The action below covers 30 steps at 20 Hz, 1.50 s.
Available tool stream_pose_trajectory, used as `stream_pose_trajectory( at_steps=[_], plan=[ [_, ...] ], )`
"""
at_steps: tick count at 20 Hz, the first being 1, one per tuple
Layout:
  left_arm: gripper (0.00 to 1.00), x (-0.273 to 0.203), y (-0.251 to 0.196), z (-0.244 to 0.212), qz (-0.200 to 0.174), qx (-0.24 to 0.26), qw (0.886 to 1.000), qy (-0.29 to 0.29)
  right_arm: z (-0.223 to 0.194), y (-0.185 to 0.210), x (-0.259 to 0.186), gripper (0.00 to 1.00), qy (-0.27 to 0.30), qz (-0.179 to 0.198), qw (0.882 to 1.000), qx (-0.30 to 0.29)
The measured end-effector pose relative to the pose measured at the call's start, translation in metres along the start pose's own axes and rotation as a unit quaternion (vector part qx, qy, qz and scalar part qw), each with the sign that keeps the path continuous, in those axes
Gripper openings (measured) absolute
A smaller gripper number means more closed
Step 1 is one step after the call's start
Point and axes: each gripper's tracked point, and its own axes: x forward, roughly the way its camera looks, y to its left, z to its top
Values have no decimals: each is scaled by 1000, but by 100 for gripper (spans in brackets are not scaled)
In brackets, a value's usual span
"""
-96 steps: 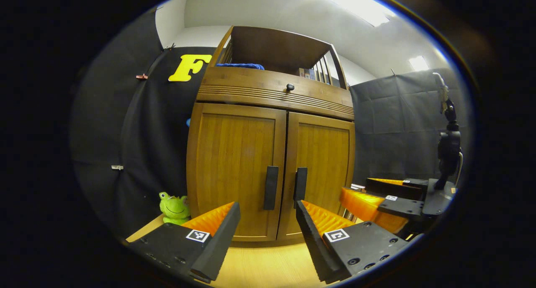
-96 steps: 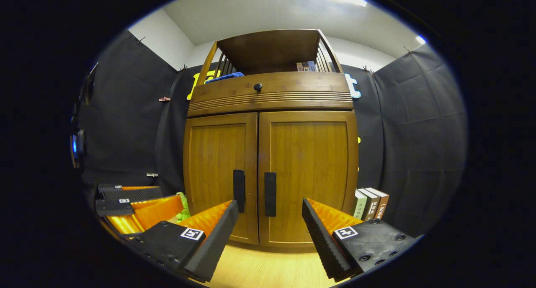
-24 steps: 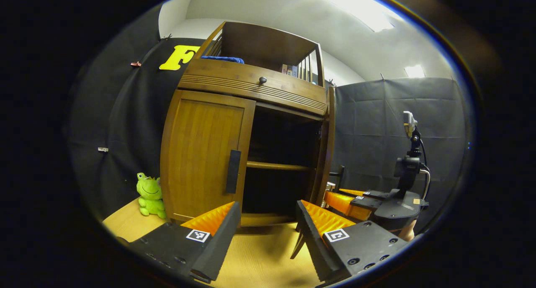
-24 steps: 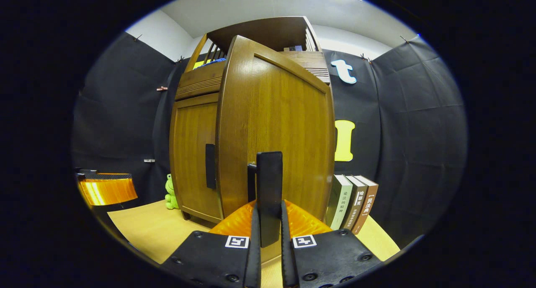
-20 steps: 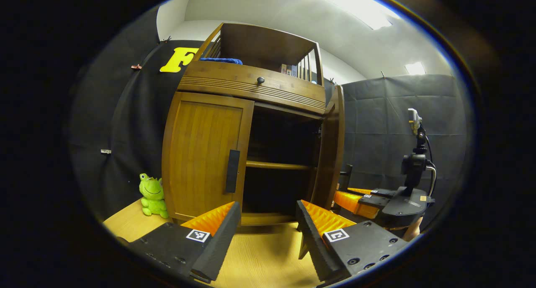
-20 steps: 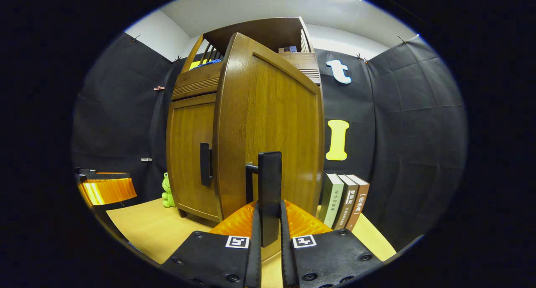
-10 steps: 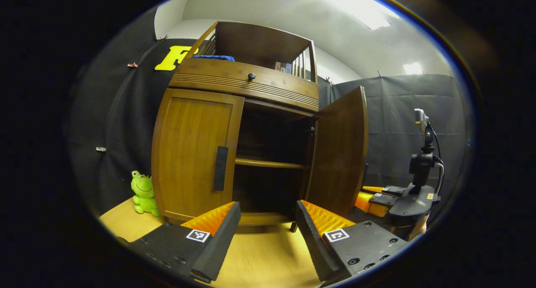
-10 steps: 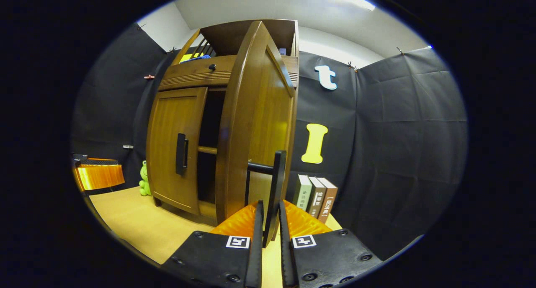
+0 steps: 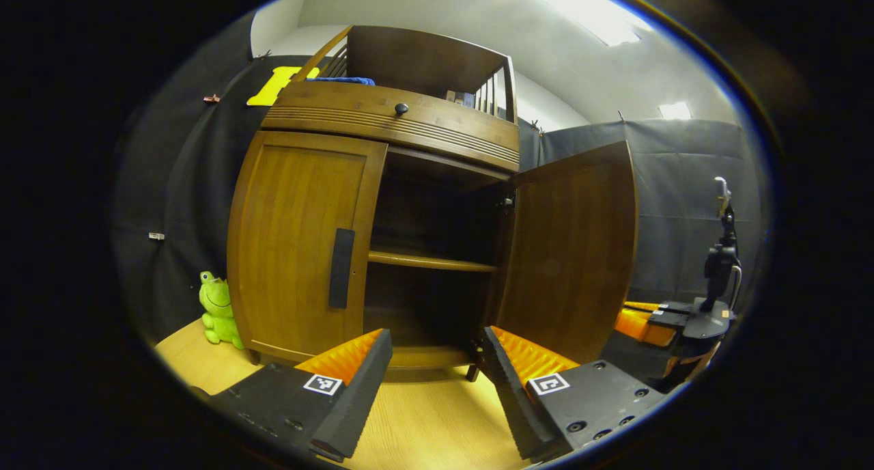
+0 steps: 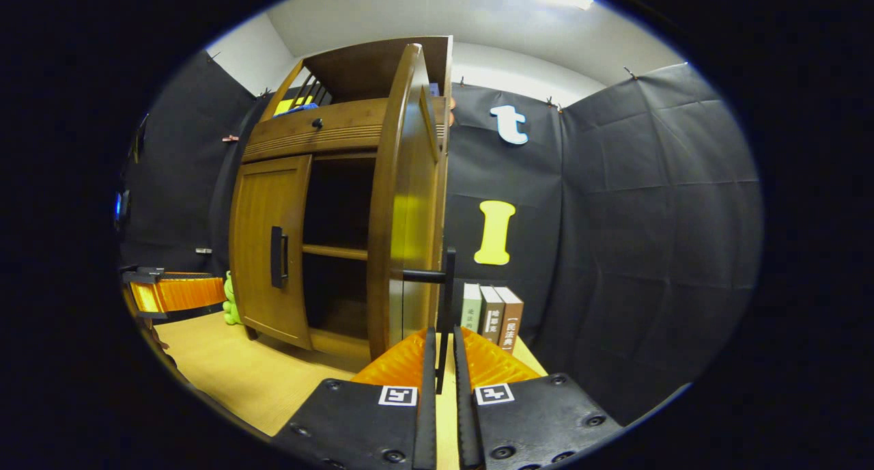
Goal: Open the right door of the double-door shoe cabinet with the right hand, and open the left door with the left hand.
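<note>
While the left gripper (image 9: 430,381) hangs with its jaws apart before the cabinet (image 9: 389,121), the left door (image 9: 300,244) stands closed ahead, its handle (image 9: 341,268) up and leftward, well apart; the right door (image 9: 570,251) is swung wide. Seen from the right gripper view, the right gripper (image 10: 440,381) is clamped on the right handle (image 10: 447,313), that door (image 10: 406,203) edge-on just beyond.

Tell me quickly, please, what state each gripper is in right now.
Left gripper: open, holding nothing.
Right gripper: shut on the right door's black handle.
</note>
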Motion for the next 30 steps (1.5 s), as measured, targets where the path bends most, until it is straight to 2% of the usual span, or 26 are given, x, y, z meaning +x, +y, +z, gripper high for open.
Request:
stream_pose_trajectory(
  at_steps=[3,6,8,9,10,11,12,13,14,18,21,22,25,30],
  plan=[
    [84,10,-2,2,6,6,1000,-2,7,-25,-10,16,-11,-25,1000,2],
    [84,15,-1,1,13,8,1000,-4,12,-27,-23,17,-10,-6,1000,20],
    [84,17,2,1,19,10,1000,-4,11,-30,-25,17,-11,-7,1000,11],
    [84,17,4,2,21,13,1000,-5,12,-29,-27,13,-14,-7,1000,6],
    [84,19,6,2,23,17,1000,-8,13,-28,-32,17,-18,-5,1000,3],
    [84,21,9,3,27,23,999,-10,15,-26,-36,10,-22,-2,1000,4],
    [84,23,14,3,32,30,999,-11,17,-25,-40,17,-25,-3,1000,7],
    [82,26,18,4,37,36,999,-13,19,-26,-45,17,-27,-7,1000,12],
    [84,30,22,3,41,41,998,-16,24,-19,-55,25,-31,1,999,15],
    [83,52,50,13,63,57,995,-47,32,-11,-64,92,-53,13,998,2],
    [82,73,88,23,99,65,990,-75,39,-8,-71,96,-69,4,998,-9],
    [84,82,99,24,106,62,989,-81,40,-7,-73,96,-73,1,997,-10],
    [84,108,123,23,111,50,989,-84,39,-3,-70,96,-75,-3,997,-16],
    [82,149,155,22,129,66,986,-86,31,-10,-61,96,-70,-29,997,-29]
  ],
)
